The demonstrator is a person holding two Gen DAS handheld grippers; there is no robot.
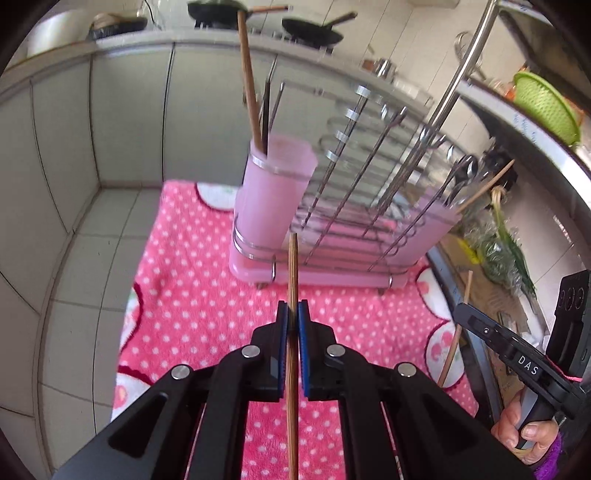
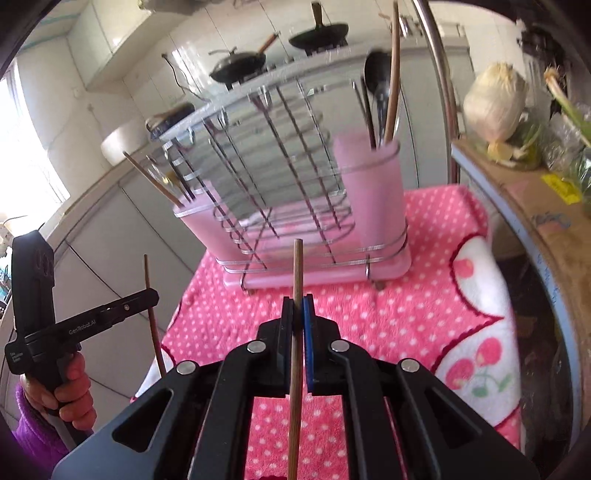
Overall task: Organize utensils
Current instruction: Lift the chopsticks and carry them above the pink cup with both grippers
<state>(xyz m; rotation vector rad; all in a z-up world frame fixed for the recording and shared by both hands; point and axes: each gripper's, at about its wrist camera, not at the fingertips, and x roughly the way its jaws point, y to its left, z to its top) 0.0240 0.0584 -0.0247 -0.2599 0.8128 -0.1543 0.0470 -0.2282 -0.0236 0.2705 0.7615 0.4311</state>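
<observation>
The left gripper is pinching a thin brown wooden chopstick in its jaws, pointing straight ahead. The right gripper is pinching another wooden stick. The tall pink plastic holder cup is standing ahead, nearer the left one.

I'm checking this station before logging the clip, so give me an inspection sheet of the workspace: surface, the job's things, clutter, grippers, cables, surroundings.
Surface: pink polka-dot towel spread over a tiled floor.
Job's things: wire dish rack on the towel, with a pink cup at one end and a second pink cup at the other, both holding utensils.
Clutter: nothing seen on the towel.
Grippers: left gripper shut on a dark chopstick; right gripper shut on a lighter chopstick.
Cables: black cord by the stove.
Surroundings: two black pans on the counter, green colander, cabbage.
</observation>
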